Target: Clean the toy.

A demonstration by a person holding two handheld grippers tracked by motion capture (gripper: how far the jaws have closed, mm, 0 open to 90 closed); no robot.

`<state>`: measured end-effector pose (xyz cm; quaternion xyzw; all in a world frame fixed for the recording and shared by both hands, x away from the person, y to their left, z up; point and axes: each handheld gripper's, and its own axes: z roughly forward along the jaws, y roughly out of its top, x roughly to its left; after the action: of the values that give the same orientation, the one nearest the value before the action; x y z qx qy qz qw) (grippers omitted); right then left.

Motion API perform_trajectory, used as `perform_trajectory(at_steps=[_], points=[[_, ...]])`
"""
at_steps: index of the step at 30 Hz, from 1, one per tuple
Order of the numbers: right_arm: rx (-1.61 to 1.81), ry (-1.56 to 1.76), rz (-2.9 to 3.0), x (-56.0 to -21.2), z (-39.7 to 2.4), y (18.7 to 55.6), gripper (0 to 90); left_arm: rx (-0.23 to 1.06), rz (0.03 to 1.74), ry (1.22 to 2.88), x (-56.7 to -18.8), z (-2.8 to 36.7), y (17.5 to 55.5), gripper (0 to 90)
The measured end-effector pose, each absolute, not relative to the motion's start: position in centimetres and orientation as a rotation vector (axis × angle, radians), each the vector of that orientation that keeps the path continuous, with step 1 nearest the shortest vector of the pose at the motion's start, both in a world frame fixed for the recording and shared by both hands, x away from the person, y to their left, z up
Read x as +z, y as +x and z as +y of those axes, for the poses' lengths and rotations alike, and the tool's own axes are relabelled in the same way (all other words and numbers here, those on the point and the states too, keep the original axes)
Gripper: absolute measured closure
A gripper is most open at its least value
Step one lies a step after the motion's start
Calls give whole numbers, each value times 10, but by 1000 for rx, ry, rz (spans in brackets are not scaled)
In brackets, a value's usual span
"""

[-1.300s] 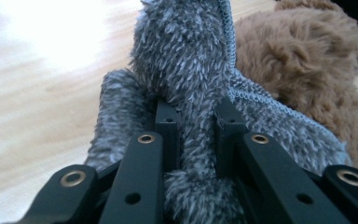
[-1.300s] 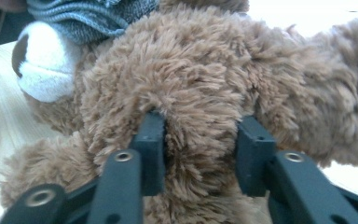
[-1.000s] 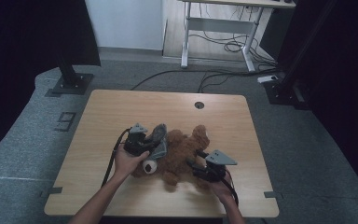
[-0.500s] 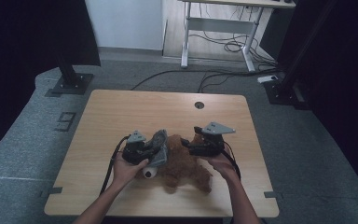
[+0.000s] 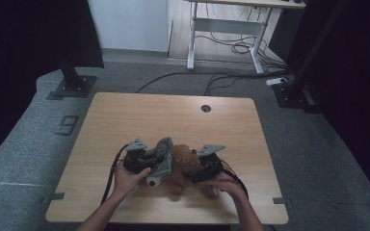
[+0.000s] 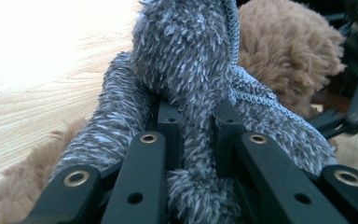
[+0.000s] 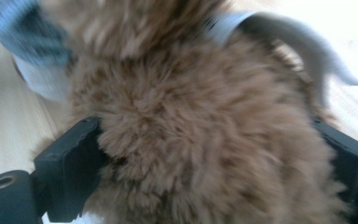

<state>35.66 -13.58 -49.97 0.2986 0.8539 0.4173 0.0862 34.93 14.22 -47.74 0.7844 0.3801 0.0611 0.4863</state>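
Now your right gripper (image 5: 200,174) sits at the plush's right flank, well up from a second ago when it was low at the near-right by the toy's legs — its jaws have just been opening and now stand spread wide, the brown teddy bear (image 5: 185,166) bulging between them in the right gripper view (image 7: 205,154); can't tell if the pads press the fur. Your left gripper (image 5: 160,161) has barely shifted — jaws pressed close together, pinching a fold of the grey fuzzy garment (image 6: 186,79) that's on the bear, clear in the left gripper view (image 6: 198,135). Bear lies on the wooden table (image 5: 139,115), near the front edge, between your two hands, same spot as before, body slightly bunched. Counts: one bear, one grey garment (image 5: 161,156), two grippers, two hands — left hand (image 5: 127,178), right hand (image 5: 226,185) — one table, one round cable hole (image 5: 205,108) at the table's far side, one desk frame (image 5: 226,29) behind on the floor.
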Motion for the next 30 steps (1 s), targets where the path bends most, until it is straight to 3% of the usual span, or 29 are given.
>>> perform_trajectory(at_steps=[3,4,12,19,30], points=[[1225,902,2522,-502,-134,354,183,151,923,1908,-477,142,350,774],[1217,892,2497,-503,-135,351,283,157,924,1907,-477,141,351,773],[1236,894,2337,-503,-136,352,479,214,937,1896,-473,137,362,768],[1193,898,2197,-499,-129,369,530,261,1009,1861,-471,133,396,767],[1180,943,2090,-503,-143,377,530,241,988,1849,-470,116,407,763]])
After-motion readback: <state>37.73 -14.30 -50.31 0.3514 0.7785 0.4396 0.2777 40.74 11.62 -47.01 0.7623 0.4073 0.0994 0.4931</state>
